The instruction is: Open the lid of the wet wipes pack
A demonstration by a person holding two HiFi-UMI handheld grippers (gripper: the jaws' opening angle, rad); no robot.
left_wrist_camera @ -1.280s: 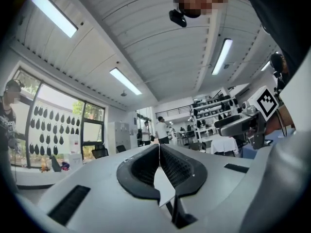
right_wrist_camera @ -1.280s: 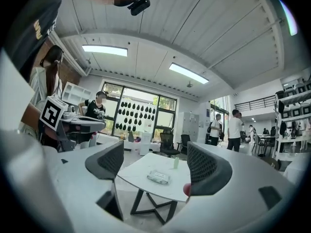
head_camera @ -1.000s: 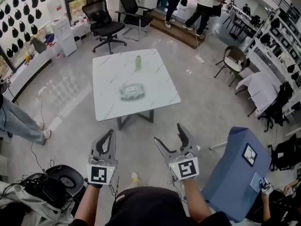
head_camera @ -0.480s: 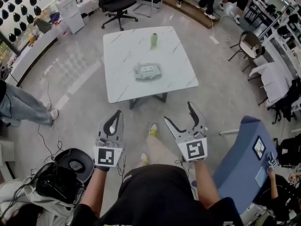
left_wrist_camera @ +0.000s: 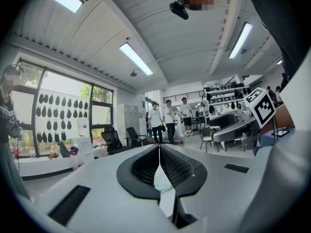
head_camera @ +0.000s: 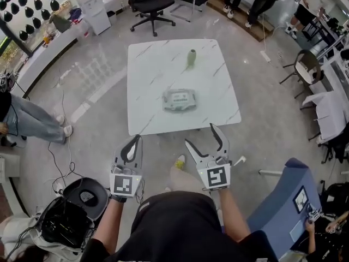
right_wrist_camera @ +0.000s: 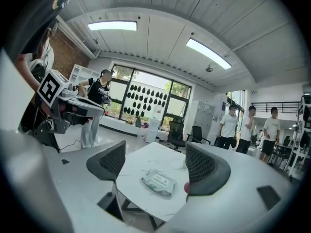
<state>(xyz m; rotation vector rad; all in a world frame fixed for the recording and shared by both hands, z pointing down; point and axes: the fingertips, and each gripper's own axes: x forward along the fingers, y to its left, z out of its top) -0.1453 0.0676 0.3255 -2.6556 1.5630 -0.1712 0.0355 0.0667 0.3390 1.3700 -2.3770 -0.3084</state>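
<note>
The wet wipes pack (head_camera: 180, 99) lies flat near the middle of the white marble table (head_camera: 150, 108), with its label up. It also shows in the right gripper view as a pale pack (right_wrist_camera: 158, 182) on the table (right_wrist_camera: 141, 161), well ahead of the jaws. My right gripper (head_camera: 203, 137) hangs just short of the table's near edge. Its jaws stand wide and are closing a little, with nothing between them. My left gripper (head_camera: 133, 144) is shut and empty, level with the right one, and short of the same edge. Its pads (left_wrist_camera: 146, 166) meet in the left gripper view.
A green bottle (head_camera: 191, 57) stands at the table's far side. A blue chair (head_camera: 283, 212) is at my right and a black bag (head_camera: 73, 214) lies on the floor at my left. A person (head_camera: 30, 121) stands at the left. Office chairs (head_camera: 150, 4) and people are beyond the table.
Both grippers have come forward and lower, from well back on the floor to just before the table's near edge. The table and pack appear closer.
</note>
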